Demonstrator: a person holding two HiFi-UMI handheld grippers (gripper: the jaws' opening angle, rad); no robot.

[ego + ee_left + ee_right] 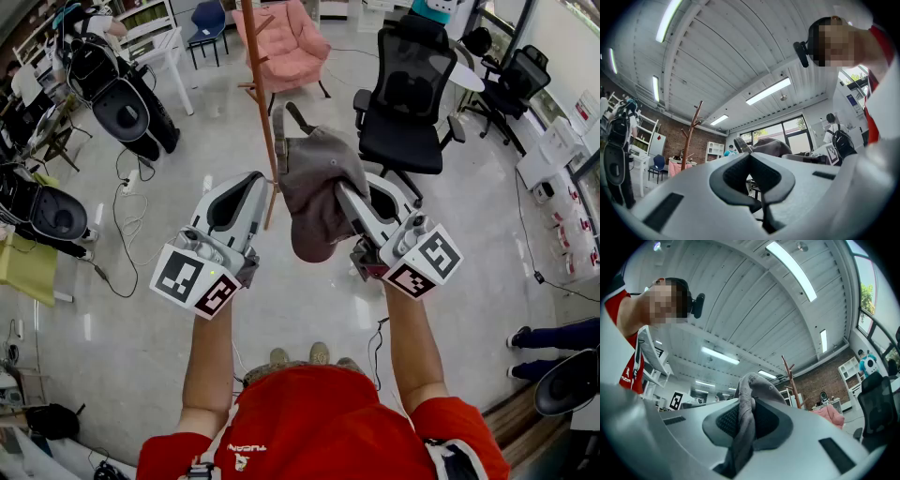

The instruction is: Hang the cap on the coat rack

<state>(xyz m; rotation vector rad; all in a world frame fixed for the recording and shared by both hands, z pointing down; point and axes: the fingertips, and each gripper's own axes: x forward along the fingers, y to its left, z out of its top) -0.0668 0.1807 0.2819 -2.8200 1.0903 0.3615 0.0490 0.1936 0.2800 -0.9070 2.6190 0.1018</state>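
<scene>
A grey cap (314,187) hangs in front of me with my right gripper (343,193) shut on its fabric. In the right gripper view the cloth (749,401) runs pinched between the dark pads (726,420). My left gripper (260,180) is raised just left of the cap, its jaws together with nothing between them. The left gripper view shows its pads (736,176) meeting, and the cap (771,146) beyond them. The brown wooden coat rack (262,89) stands just behind both grippers; its forked top (692,133) (789,376) shows in both gripper views.
A black office chair (408,94) stands right of the rack and a pink armchair (291,42) behind it. More black chairs (122,98) and floor cables (122,234) are at the left. A person's legs (553,337) are at the right edge.
</scene>
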